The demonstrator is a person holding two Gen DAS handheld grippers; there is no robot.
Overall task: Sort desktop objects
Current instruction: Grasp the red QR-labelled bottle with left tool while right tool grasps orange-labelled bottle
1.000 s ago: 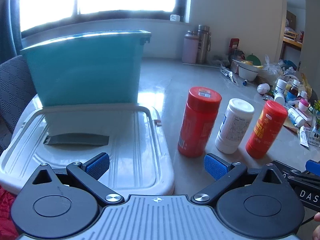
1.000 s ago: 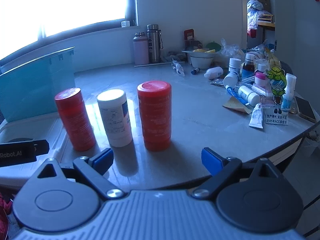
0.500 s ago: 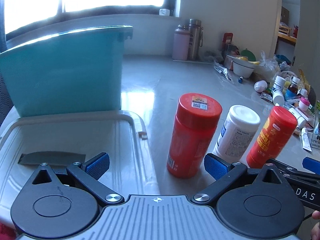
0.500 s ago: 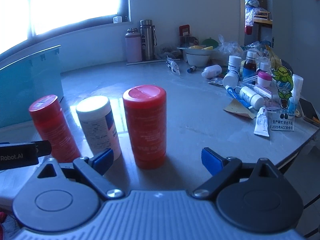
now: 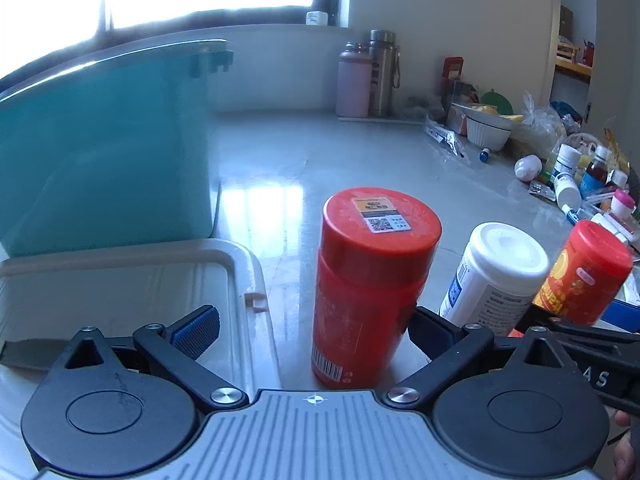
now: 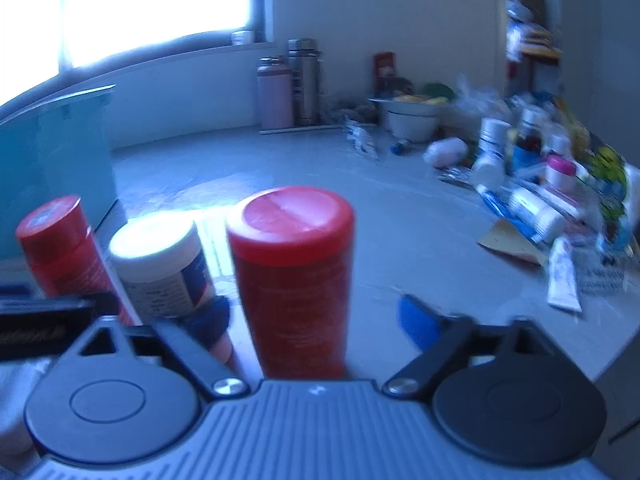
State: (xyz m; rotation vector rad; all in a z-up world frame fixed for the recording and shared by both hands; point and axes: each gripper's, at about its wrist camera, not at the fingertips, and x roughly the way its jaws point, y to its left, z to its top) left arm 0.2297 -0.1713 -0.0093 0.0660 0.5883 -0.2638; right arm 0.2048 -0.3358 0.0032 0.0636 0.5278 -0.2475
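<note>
Three bottles stand in a row on the grey table. The left red bottle [image 5: 372, 280], with a code sticker on its lid, is between the fingers of my left gripper [image 5: 314, 334]. Its jaws are closing: the right pad [image 5: 432, 334] is at the bottle's side, the left pad [image 5: 196, 332] still apart from it. The right red bottle [image 6: 292, 280] stands between the fingers of my right gripper [image 6: 316, 322]. Those jaws are closing too, and a gap shows at the right pad [image 6: 420, 324]. The white bottle [image 5: 500, 272] stands between the two red ones.
A teal bin [image 5: 104, 148] stands at the left behind a white lid [image 5: 120, 272]. Two flasks [image 5: 364, 76] and a bowl [image 5: 488, 128] are at the back. Several small bottles and tubes [image 5: 580, 184] crowd the right side, near the table's edge [image 6: 600, 360].
Both grippers have come forward up to the bottles. Each now has a red bottle between its fingers, and both pairs of jaws stand narrower than before.
</note>
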